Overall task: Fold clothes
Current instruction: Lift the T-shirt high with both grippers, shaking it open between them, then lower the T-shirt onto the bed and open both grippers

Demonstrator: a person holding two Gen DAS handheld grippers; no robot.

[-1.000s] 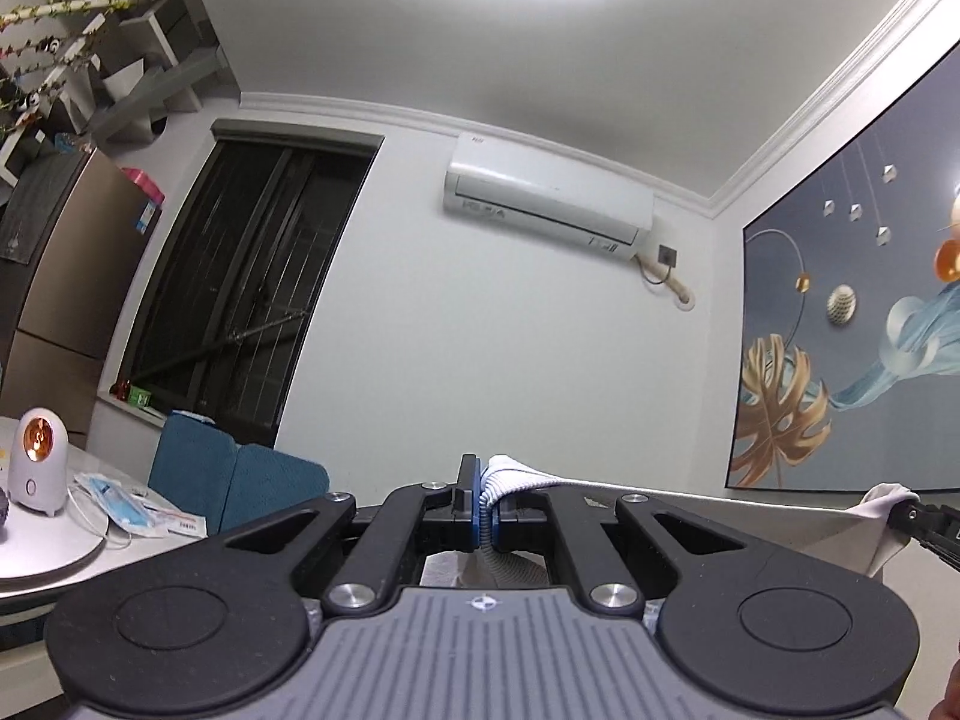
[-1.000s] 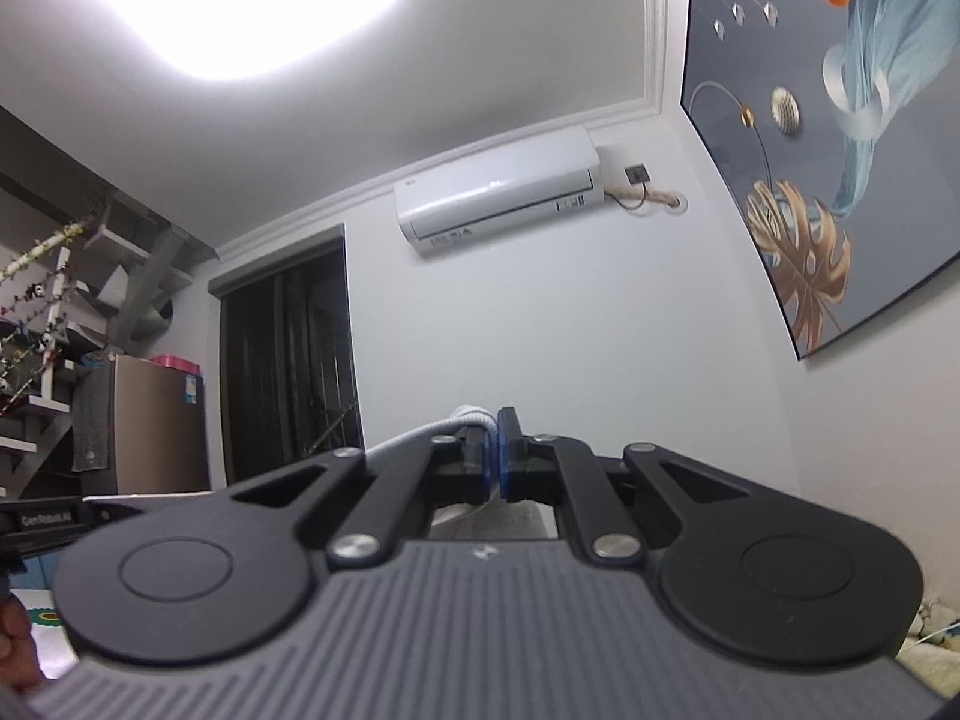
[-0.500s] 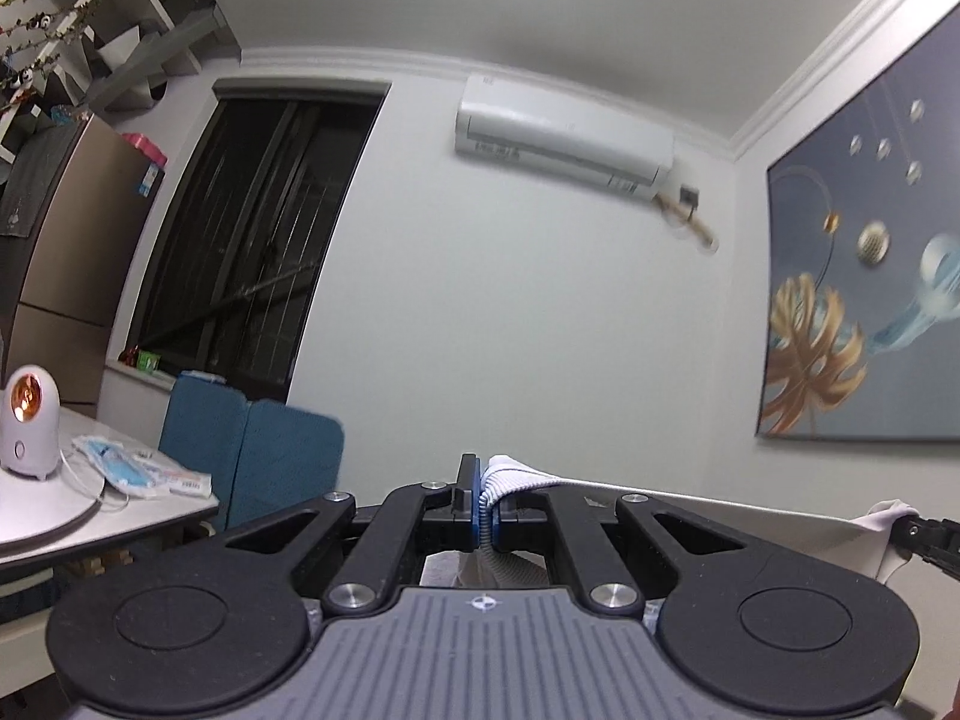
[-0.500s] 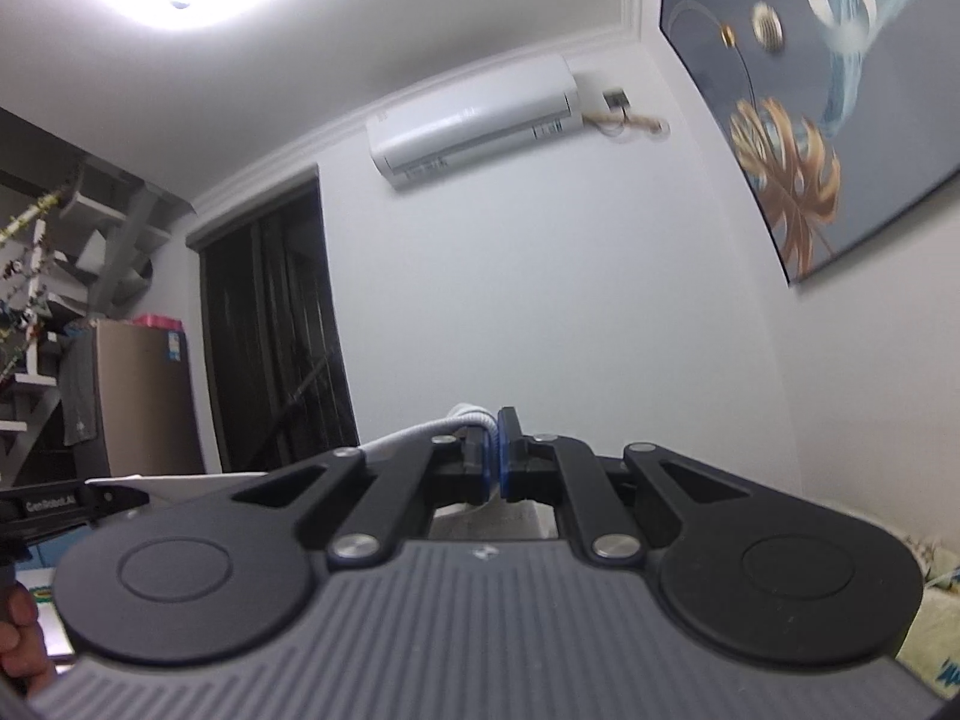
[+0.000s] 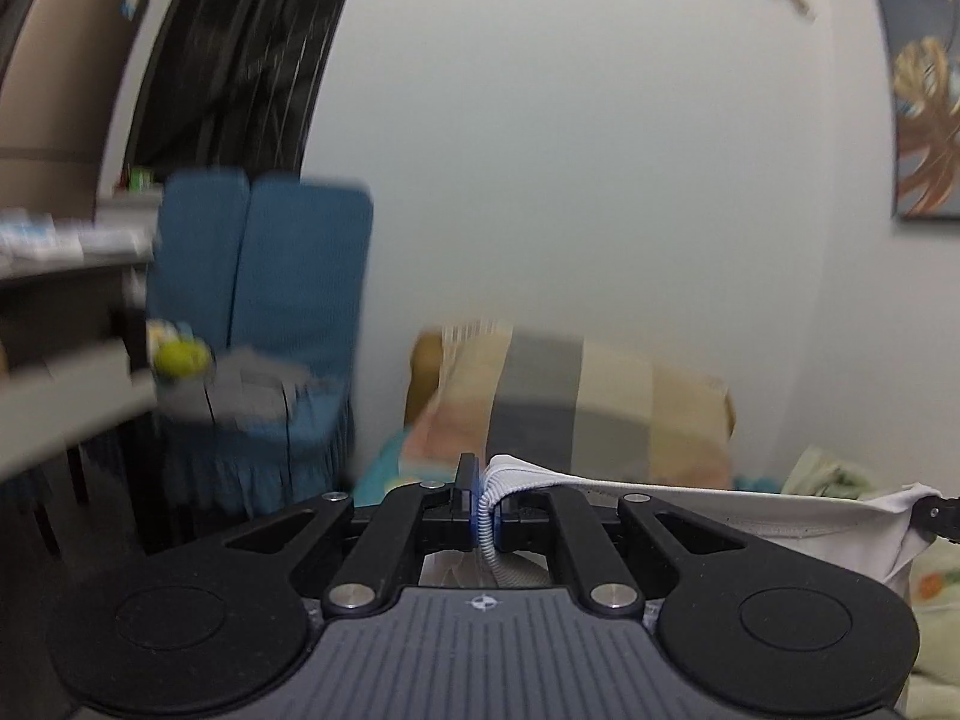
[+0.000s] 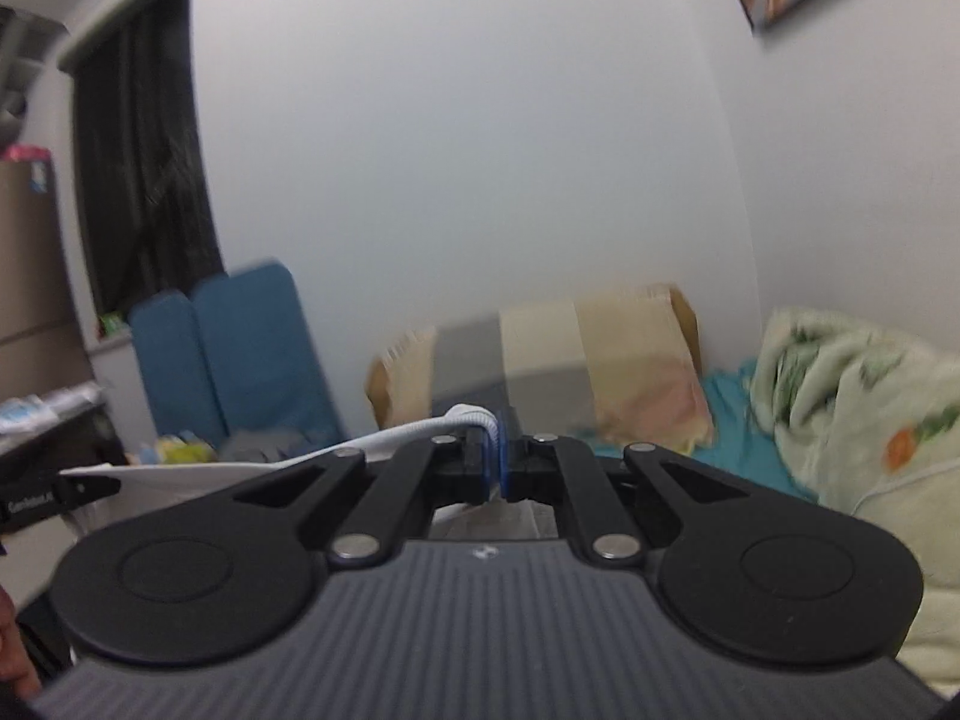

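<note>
A white garment (image 5: pixel 720 501) is stretched in the air between both grippers. My left gripper (image 5: pixel 485 507) is shut on its ribbed edge. The cloth runs right to the other gripper's tip (image 5: pixel 939 513). In the right wrist view my right gripper (image 6: pixel 497 459) is shut on the garment's other ribbed edge (image 6: pixel 384 441), and the cloth runs left to the left gripper's tip (image 6: pixel 60 495). The rest of the garment hangs below, hidden by the gripper bodies.
A bed with a teal sheet (image 6: pixel 732 438), a checked pillow (image 5: pixel 576 396) and a floral blanket (image 6: pixel 852 420) lies ahead. A blue chair (image 5: pixel 258 300) with clutter and a table edge (image 5: pixel 66 408) stand to the left. A dark window (image 6: pixel 138 180) is at the back left.
Both grippers have tipped down quickly from the ceiling and air conditioner toward the bed and chair, still holding the garment taut between them. The frames are now motion-blurred.
</note>
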